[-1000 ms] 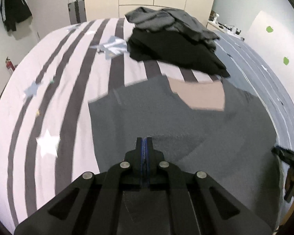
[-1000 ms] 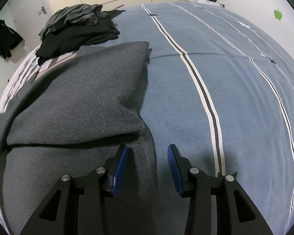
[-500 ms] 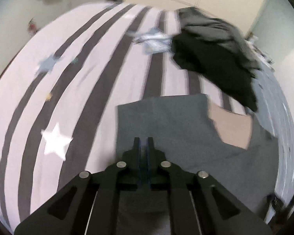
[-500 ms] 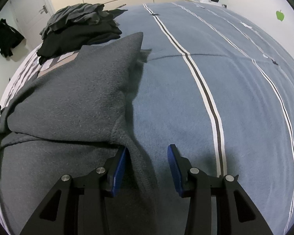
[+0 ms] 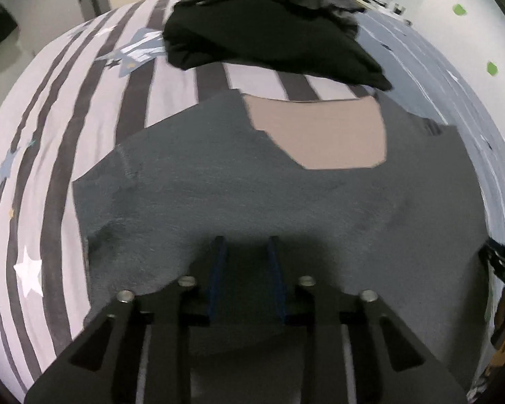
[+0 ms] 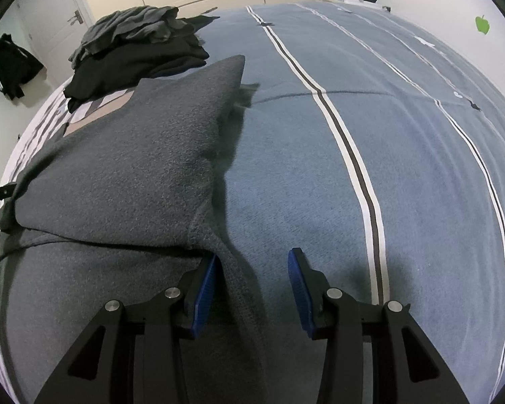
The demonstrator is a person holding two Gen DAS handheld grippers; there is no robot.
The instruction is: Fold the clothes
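— Where is the dark grey knitted sweater [image 5: 252, 202] found?

— It is spread flat on the bed, at the near edge, across the line where the white sheet with grey stripes and stars [image 5: 84, 118] meets the blue cover with thin white-and-black stripes [image 6: 404, 168]. One part has been folded over its body, and a beige panel [image 5: 326, 134] is seen at its far side.

— How is the left hand-held gripper [image 5: 245, 252] seen?

— Its blue pads are held apart, low over the sweater; whether any fabric lies between them cannot be told.

— And the right hand-held gripper [image 6: 252, 266]?

— It is spread. The sweater's right edge runs between the pads and lies against the left one only.

— What is found further out?

— A pile of black and grey clothes [image 5: 269, 33] is heaped toward the bed's far edge, just beyond the sweater.
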